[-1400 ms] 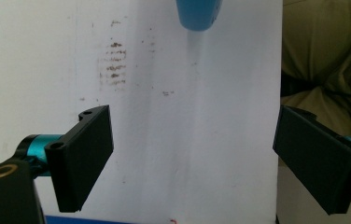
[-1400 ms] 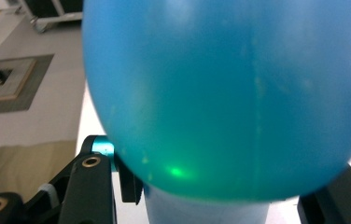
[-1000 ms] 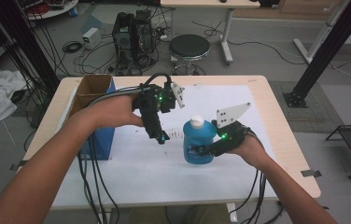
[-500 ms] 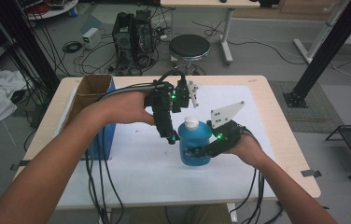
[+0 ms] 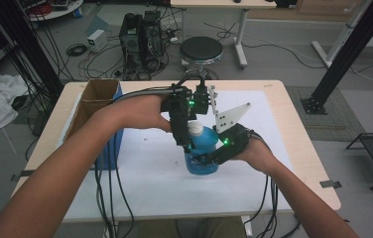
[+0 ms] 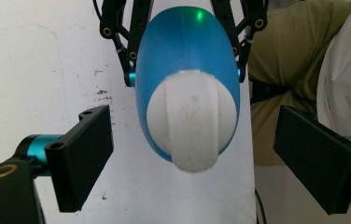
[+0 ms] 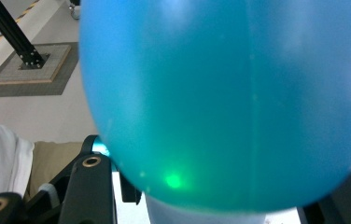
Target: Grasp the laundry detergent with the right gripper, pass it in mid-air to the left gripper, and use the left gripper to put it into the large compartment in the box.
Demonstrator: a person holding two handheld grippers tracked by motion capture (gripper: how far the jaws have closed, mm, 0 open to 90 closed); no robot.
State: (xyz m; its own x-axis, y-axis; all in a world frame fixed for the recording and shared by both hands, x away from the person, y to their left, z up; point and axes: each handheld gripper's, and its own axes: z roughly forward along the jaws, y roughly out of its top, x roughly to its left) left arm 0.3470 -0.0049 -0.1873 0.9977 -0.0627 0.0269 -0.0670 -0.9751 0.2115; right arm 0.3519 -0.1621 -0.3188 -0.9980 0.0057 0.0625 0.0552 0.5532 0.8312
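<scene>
R hand-held gripper (image 5: pixel 205 159) clamped on rounded blue plastic bottle (image 5: pixel 203 151) w/ white cap (image 6: pixel 191 122) – upright, mid worktop (image 5: pixel 293 148). L hand-held gripper (image 6: pixel 191 154) above, jaws apart either side of cap. Center on cap, then close squarely – keep bottle steady.

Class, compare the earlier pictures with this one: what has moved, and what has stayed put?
The left gripper moved rightward over the white cap, jaws open on either side of it. The right gripper stayed clamped on the blue bottle, which kept its place on the table.

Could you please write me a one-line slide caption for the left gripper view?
Open left gripper poised above the white cap of a blue bottle held by the right gripper.
</scene>
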